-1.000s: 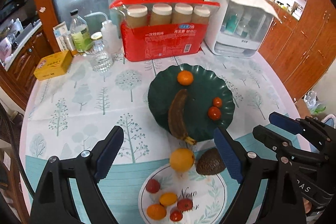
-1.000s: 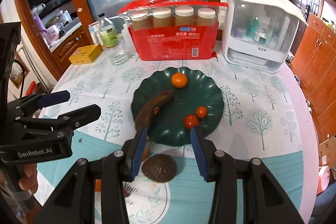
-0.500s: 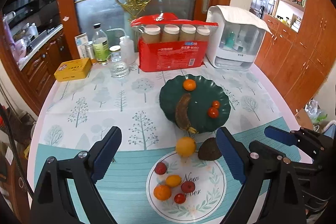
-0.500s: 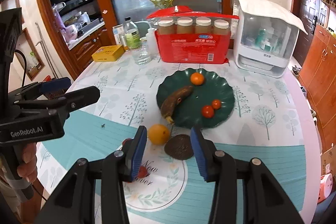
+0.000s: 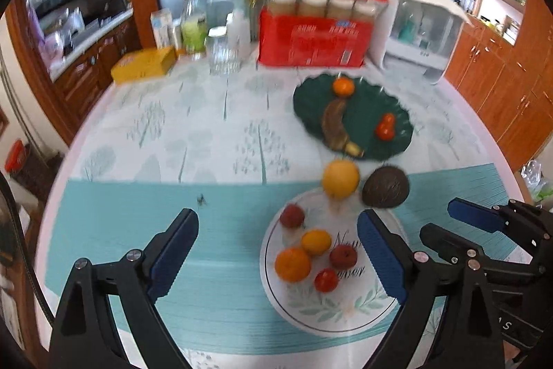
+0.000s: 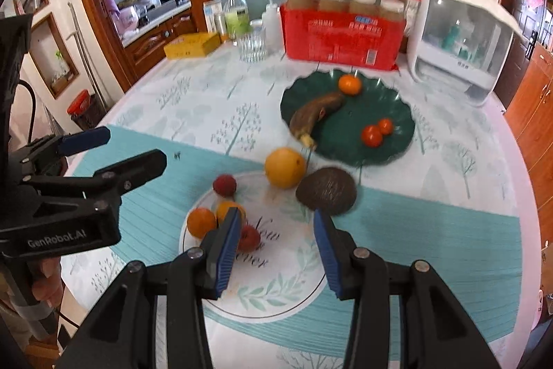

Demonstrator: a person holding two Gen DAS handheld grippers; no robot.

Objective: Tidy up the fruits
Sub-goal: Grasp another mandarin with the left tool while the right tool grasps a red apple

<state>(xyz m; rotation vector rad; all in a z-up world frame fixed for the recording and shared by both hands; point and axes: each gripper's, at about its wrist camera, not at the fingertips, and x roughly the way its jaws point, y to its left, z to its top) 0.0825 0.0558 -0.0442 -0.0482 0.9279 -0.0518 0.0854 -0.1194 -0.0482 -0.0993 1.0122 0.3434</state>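
A dark green plate (image 5: 366, 113) holds a mandarin (image 5: 343, 86), a browned banana (image 5: 333, 123) and two small tomatoes (image 5: 385, 128). Nearer me, a white plate (image 5: 328, 310) carries several small red and orange fruits. A large orange (image 5: 340, 178) rests on its far rim, and a brown rough-skinned fruit (image 5: 385, 187) lies beside it on the cloth. My left gripper (image 5: 276, 220) hangs wide open above the white plate's left side, holding nothing. My right gripper (image 6: 276, 215) hovers over the same white plate (image 6: 276, 282), open with nothing between its pads.
At the back of the table stand a red pack of jars (image 5: 312, 40), a white plastic storage box (image 5: 418, 33), a drinking glass (image 5: 223, 52), bottles and a yellow box (image 5: 143, 68). Wooden cabinets line the right. A hand grips the left gripper's handle (image 6: 45, 268).
Both grippers have pulled back from the green plate toward the near edge, so the whole white plate now shows. The left jaws stand slightly wider; the right jaws are unchanged.
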